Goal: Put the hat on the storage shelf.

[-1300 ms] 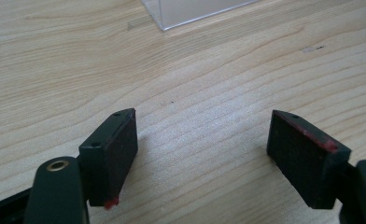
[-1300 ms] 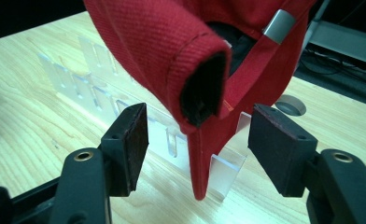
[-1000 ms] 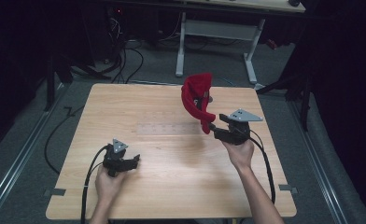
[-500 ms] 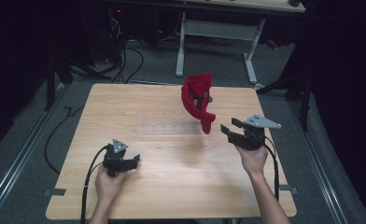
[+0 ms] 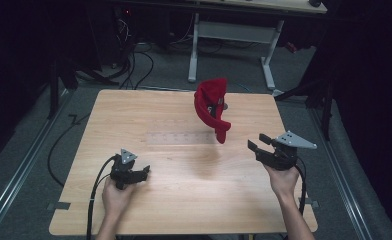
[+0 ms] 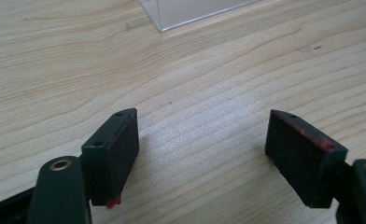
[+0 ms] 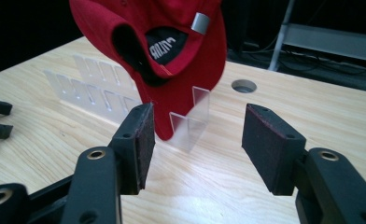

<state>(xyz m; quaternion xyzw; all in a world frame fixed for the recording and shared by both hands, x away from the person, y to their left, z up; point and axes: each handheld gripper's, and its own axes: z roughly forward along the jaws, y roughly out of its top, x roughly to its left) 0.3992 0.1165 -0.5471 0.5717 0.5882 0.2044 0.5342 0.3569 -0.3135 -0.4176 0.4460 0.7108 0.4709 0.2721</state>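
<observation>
A red cap (image 5: 211, 107) hangs on a clear plastic stand (image 7: 189, 123) near the table's far middle, its brim pointing down. In the right gripper view the red cap (image 7: 165, 51) fills the top, with a black label and a silver clip inside. My right gripper (image 5: 258, 148) is open to the right of the cap and apart from it, its jaws (image 7: 197, 140) wide with nothing between them. My left gripper (image 5: 143, 172) rests open on the table near the front left, over bare wood (image 6: 204, 149).
A clear slotted rack (image 7: 95, 91) lies flat on the wooden table (image 5: 149, 115) left of the stand; its corner (image 6: 190, 11) shows in the left gripper view. A round hole (image 7: 244, 86) is in the tabletop behind the stand. Cables and a desk frame (image 5: 234, 35) lie beyond the table.
My right gripper has let go of the cap's brim and drawn back to the right and toward the person. The cap stays on its stand. The left gripper has not moved.
</observation>
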